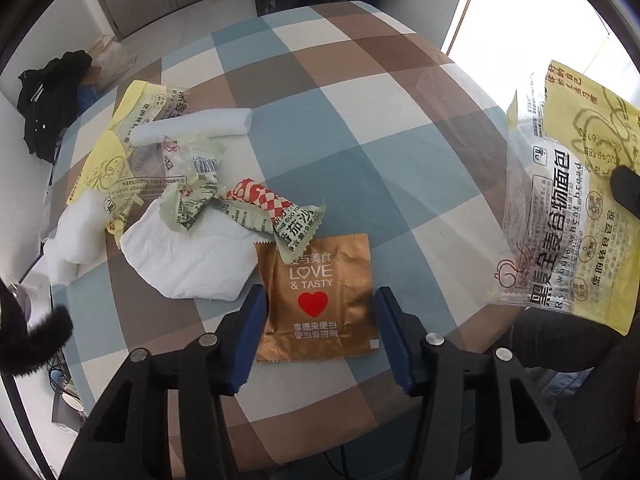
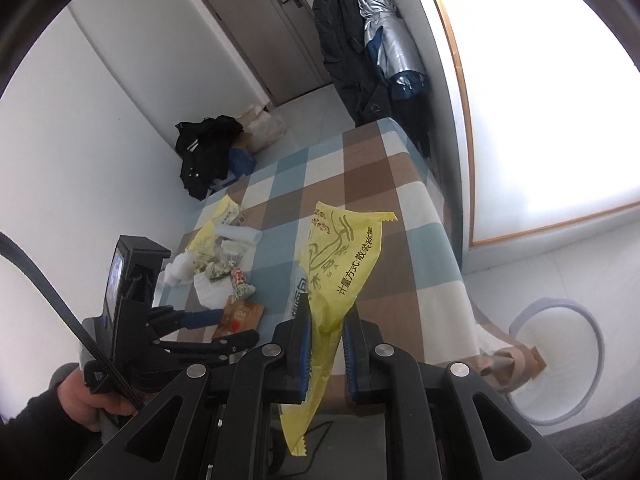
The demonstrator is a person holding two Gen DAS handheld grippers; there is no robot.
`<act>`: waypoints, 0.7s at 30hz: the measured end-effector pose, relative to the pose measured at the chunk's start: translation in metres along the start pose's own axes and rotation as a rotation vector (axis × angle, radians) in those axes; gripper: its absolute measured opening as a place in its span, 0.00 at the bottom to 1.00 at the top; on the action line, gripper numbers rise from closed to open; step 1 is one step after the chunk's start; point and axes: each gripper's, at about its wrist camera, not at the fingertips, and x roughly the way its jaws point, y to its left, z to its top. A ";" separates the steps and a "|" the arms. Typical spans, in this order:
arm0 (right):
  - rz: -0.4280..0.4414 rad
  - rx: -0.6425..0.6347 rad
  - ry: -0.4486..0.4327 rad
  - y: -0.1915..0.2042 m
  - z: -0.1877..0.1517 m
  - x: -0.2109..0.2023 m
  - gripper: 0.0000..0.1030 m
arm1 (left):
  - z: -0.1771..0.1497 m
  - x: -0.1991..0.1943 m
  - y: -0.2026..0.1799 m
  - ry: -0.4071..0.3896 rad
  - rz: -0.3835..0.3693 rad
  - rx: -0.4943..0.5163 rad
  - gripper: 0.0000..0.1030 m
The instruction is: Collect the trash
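My left gripper [image 1: 320, 320] is open, its blue pads on either side of a gold "LOVE & TASTY" wrapper [image 1: 320, 300] lying flat on the checked tablecloth [image 1: 360, 128]. It also shows in the right wrist view [image 2: 240, 316], beside the left gripper [image 2: 236, 326]. My right gripper [image 2: 326, 332] is shut on a yellow and clear bread wrapper [image 2: 344, 264], held up above the table; it shows at the right in the left wrist view [image 1: 568, 208]. More trash lies at the left: green wrappers [image 1: 192, 200], a red-white wrapper [image 1: 260, 196], white tissues [image 1: 188, 256], yellow wrappers [image 1: 120, 152].
A white bin with a grey rim [image 2: 560, 360] stands on the floor right of the table. Dark clothes [image 2: 208, 152] and bags lie by the far wall. Coats and an umbrella [image 2: 392, 48] hang at the far table end.
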 end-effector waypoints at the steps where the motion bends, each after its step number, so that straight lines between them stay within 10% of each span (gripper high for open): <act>1: 0.001 -0.002 -0.001 0.000 0.000 0.000 0.14 | 0.000 0.000 -0.001 0.002 0.000 -0.001 0.45; 4: 0.003 -0.004 -0.005 -0.001 -0.001 -0.002 0.14 | -0.002 -0.004 -0.002 0.010 -0.007 0.002 0.32; 21: 0.024 0.007 -0.003 -0.003 -0.005 -0.004 0.14 | -0.020 -0.014 0.048 0.028 -0.086 -0.142 0.30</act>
